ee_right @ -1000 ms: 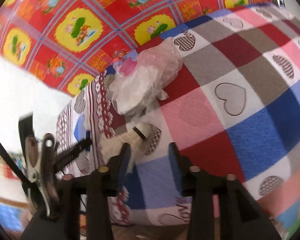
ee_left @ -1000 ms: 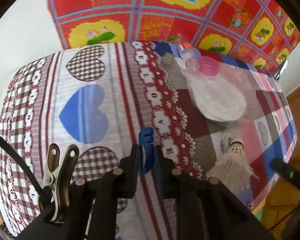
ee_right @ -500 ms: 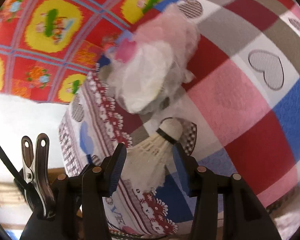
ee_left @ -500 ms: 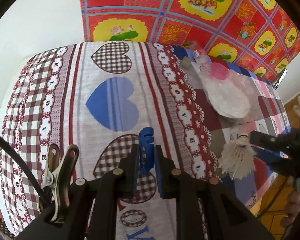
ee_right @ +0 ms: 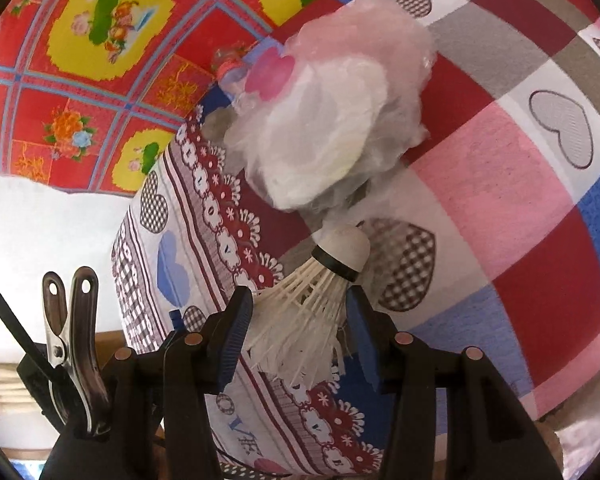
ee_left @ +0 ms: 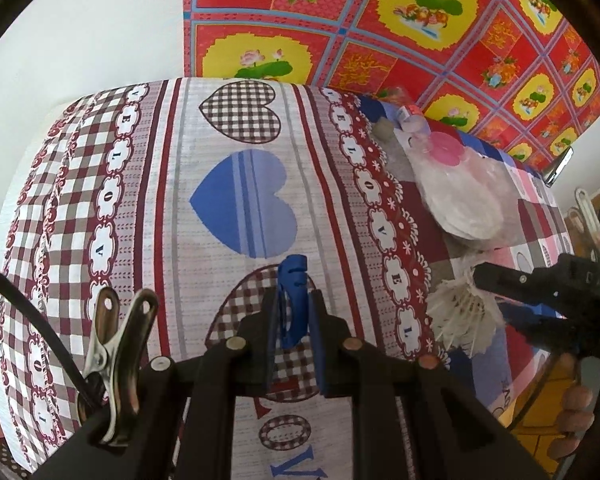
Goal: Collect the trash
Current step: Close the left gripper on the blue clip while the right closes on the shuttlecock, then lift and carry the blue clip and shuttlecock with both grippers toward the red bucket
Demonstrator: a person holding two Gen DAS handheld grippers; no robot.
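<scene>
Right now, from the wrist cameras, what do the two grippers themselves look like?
Both are built alike: black plastic fingers with ridged blue pads on the inner faces and copper-coloured pin heads along the linkage. The left gripper and the right gripper each carry a metal spring clip on the left side, with a black cable running past it. No sleeve shows.

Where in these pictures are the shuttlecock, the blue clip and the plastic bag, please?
shuttlecock (ee_right: 342, 246): right wrist view, on its white cork head.
blue clip (ee_left: 293, 300): left wrist view, on its body between the jaws.
plastic bag (ee_right: 332, 128): right wrist view, on the white bulge.
</scene>
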